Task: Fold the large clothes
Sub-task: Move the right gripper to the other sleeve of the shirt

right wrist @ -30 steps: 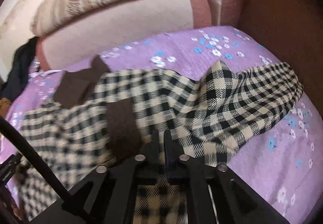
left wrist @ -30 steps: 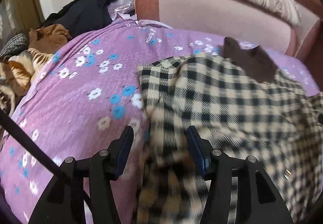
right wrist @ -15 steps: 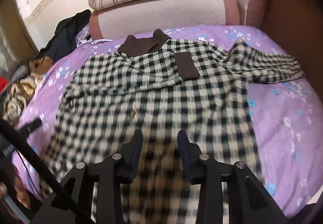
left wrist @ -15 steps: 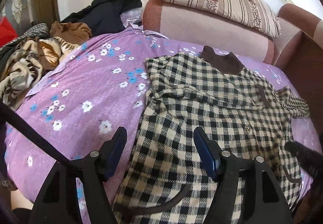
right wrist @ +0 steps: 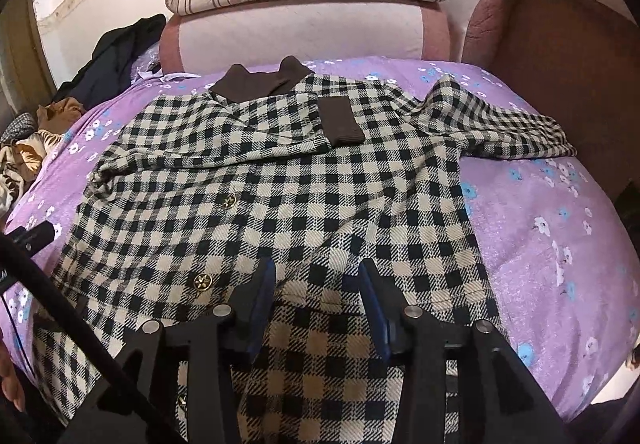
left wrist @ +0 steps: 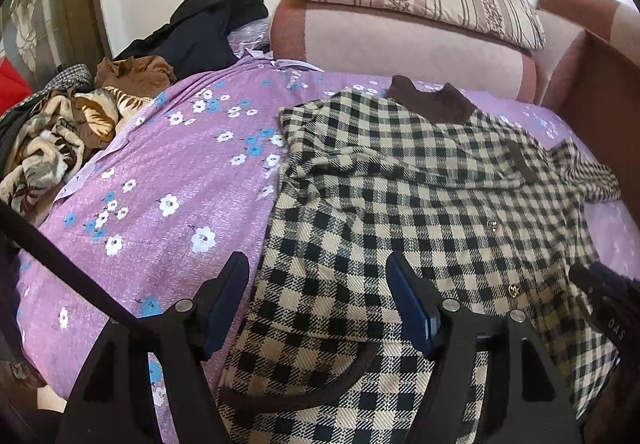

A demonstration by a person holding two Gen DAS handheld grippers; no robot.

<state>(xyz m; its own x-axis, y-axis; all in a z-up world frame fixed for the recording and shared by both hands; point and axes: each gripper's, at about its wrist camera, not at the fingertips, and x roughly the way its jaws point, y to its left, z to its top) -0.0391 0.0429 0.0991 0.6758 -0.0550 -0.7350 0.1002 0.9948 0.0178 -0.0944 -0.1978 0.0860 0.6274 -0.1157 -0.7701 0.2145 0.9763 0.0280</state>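
You have just let go of the checked coat [right wrist: 304, 204]: a second ago your right tongs [right wrist: 318, 296] were pinched together down in the cloth near the cuff, and half a second ago they were only part way apart; now they stand well spread, with nothing between the blue pads, hovering over the coat's lower front near the near edge of the bed [right wrist: 560, 228]. Your left tongs [left wrist: 320, 304] are wide open too and hold nothing; they have backed away from the coat's side, where they were close in a second ago, and now hang above the hem at the near edge. What this leaves you with is one sleeve laid across the chest, its brown cuff [right wrist: 340, 120] resting just below the brown collar [right wrist: 260, 82] toward the far edge by the sofa back [right wrist: 300, 32]. The other sleeve [right wrist: 508, 132] is still thrown out toward the right edge of the bed, rumpled and not folded in. So the first sleeve fold looks done and the second is your likely next job; the coat itself lies face up, buttons showing, spread over the middle of the purple flowered cover. The heap of other clothes [left wrist: 60, 140] sits at the far left corner, well apart from your work.
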